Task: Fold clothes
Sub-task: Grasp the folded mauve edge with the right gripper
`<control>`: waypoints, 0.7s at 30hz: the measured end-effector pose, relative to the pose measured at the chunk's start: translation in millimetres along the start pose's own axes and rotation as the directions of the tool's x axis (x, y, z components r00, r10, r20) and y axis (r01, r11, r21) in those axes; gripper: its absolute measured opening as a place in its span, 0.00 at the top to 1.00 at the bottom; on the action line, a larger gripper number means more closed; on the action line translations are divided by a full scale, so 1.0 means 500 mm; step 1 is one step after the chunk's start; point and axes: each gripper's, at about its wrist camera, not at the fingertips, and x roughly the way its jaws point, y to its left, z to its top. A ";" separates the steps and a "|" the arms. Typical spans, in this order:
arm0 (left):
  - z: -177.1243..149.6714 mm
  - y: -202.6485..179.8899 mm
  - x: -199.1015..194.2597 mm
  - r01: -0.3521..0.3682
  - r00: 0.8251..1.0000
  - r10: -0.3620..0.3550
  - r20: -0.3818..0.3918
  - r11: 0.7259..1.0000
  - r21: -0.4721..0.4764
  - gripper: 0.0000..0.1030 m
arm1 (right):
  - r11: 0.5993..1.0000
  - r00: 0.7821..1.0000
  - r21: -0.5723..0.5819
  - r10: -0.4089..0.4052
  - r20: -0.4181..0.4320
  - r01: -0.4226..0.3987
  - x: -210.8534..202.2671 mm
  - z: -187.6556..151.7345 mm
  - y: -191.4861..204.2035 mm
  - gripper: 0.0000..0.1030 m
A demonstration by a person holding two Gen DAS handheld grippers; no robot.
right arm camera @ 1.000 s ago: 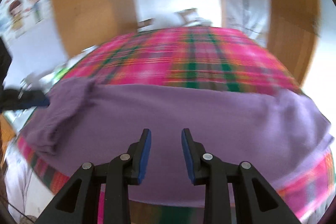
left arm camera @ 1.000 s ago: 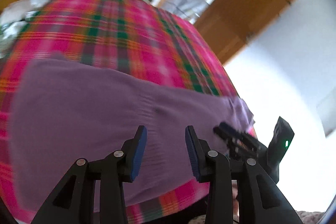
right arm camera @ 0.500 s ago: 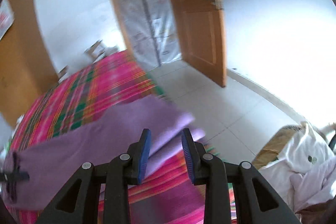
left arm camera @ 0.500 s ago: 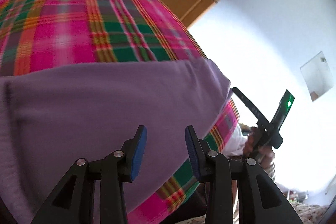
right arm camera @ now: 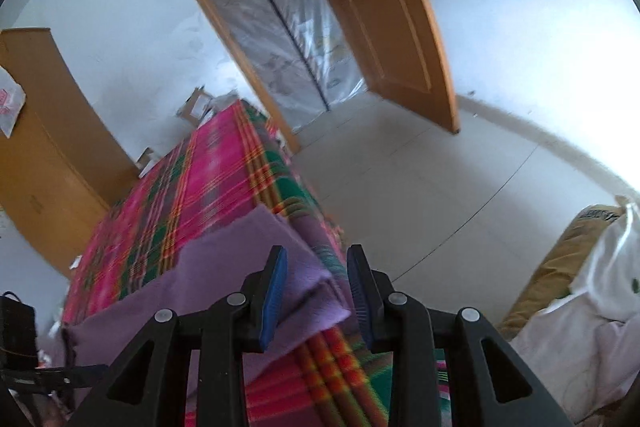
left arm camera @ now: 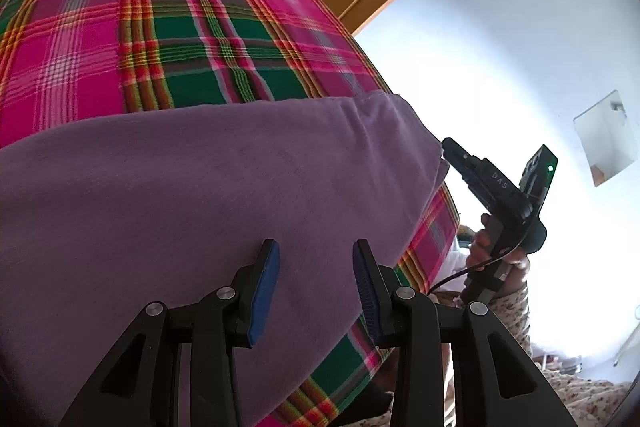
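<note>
Left gripper up close at six o'clock in its own view, blue fingers parted, released, nothing between them, poised just above the purple garment. The garment lies spread flat across the near part of the bed, covering the plaid bedspread from nine o'clock through to about three.

At three o'clock, just off the garment's right end, there's the right gripper, carried in the person's hand, a floral sleeve below it, a green light glowing on its body. From this view I cannot tell how its fingers stand.

Over to the right wrist camera: right gripper at six o'clock, fingers apart and empty, the layered corner of the purple garment showing in the gap, below them and not pinched. That corner sits at the bed's edge, with the pink-and-green bedspread running away toward eleven o'clock.

Further out, tiled floor at two o'clock, a heap of white cloth at four. Beyond, the open wooden door at one o'clock, a plastic-curtained doorway at twelve, a wooden wardrobe at nine.
</note>
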 end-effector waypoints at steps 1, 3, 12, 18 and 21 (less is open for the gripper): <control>0.001 -0.001 0.003 0.000 1.000 0.000 -0.001 1.000 0.002 0.62 | 1.000 1.000 -0.005 0.001 -0.013 -0.001 0.006 0.000 0.003 0.69; 0.004 -0.004 0.005 0.000 1.000 0.000 -0.002 1.000 0.005 0.62 | 1.000 1.000 -0.029 -0.007 -0.016 0.007 0.010 -0.001 0.014 0.71; 0.001 0.003 0.002 0.019 1.000 -0.019 0.005 1.000 -0.011 0.62 | 0.974 0.995 -0.222 -0.015 0.098 0.037 -0.040 -0.010 0.099 0.96; -0.004 0.009 -0.001 0.033 0.999 -0.032 0.011 0.999 -0.023 0.62 | 0.941 0.988 -0.322 0.137 0.073 -0.107 -0.058 -0.043 0.179 0.96; -0.007 0.009 -0.001 0.035 0.999 -0.035 0.015 0.999 -0.028 0.62 | 0.914 0.977 -0.361 0.210 0.027 -0.186 -0.057 -0.068 0.215 0.96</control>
